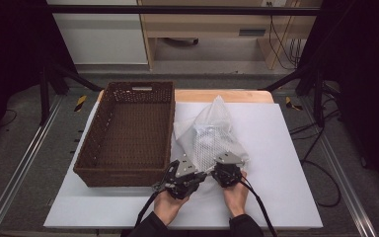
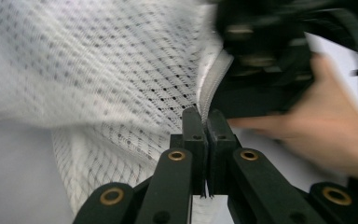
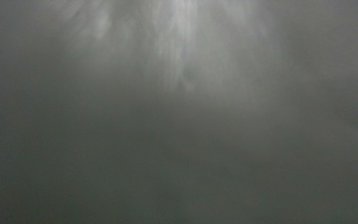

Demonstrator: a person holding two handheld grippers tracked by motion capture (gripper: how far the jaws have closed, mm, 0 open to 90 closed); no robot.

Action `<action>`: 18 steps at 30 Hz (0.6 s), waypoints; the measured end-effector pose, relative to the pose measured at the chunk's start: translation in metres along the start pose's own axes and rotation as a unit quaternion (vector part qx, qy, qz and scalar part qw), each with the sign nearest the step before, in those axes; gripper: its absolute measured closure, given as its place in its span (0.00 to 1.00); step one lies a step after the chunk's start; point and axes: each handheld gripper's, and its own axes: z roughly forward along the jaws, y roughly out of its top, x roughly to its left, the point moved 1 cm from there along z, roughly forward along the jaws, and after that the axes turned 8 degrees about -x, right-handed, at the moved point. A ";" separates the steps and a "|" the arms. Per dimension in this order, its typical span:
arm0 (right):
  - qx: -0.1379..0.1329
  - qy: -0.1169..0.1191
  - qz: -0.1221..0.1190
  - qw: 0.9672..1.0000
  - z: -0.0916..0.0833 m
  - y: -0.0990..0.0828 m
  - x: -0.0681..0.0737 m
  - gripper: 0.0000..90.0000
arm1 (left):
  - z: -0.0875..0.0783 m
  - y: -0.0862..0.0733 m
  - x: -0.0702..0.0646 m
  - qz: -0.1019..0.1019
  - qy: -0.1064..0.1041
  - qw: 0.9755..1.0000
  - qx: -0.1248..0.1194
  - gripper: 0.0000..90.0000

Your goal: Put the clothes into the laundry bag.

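**A:** Where is the mesh bag [image 1: 212,134]?

**B:** On the white table [image 1: 286,168], just right of the brown wicker basket [image 1: 128,133]. Its near end lies at the two grippers and its far end rises to a crumpled peak toward the back of the table. Something pale sits inside it, too blurred to name.

**A:** What is the left gripper [image 1: 201,176] doing?

**B:** It comes in from the left of the bag's near edge, held in the left hand [image 1: 169,203]. In the left gripper view its black jaws are pressed together on a thin edge of the white mesh bag [image 2: 121,84], with the fabric running up between the fingertips [image 2: 192,122]. So it is pinching the bag.

**A:** And the right gripper [image 1: 225,168]?

**B:** It sits just beside the left one, at the same near edge of the bag, with the right hand [image 1: 236,193] behind it. The right gripper view is a grey blur with fabric right up against the lens. The jaws themselves are hidden from above, so I cannot tell whether they are gripping the mesh.

**A:** Is the basket touched?

**B:** No, both grippers are at the bag, beside the basket's near right corner.
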 end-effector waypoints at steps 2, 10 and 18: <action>-0.005 -0.031 0.013 0.999 0.017 0.005 0.000 0.93 | -0.002 0.002 -0.003 0.003 0.001 1.000 -0.001 0.97; 0.012 -0.031 0.018 0.999 0.013 0.006 0.000 0.66 | 0.000 -0.002 0.005 -0.003 0.012 1.000 0.008 0.97; 0.003 0.038 -0.006 0.999 -0.045 -0.001 -0.001 0.40 | 0.002 -0.005 0.008 -0.002 0.020 1.000 0.013 0.97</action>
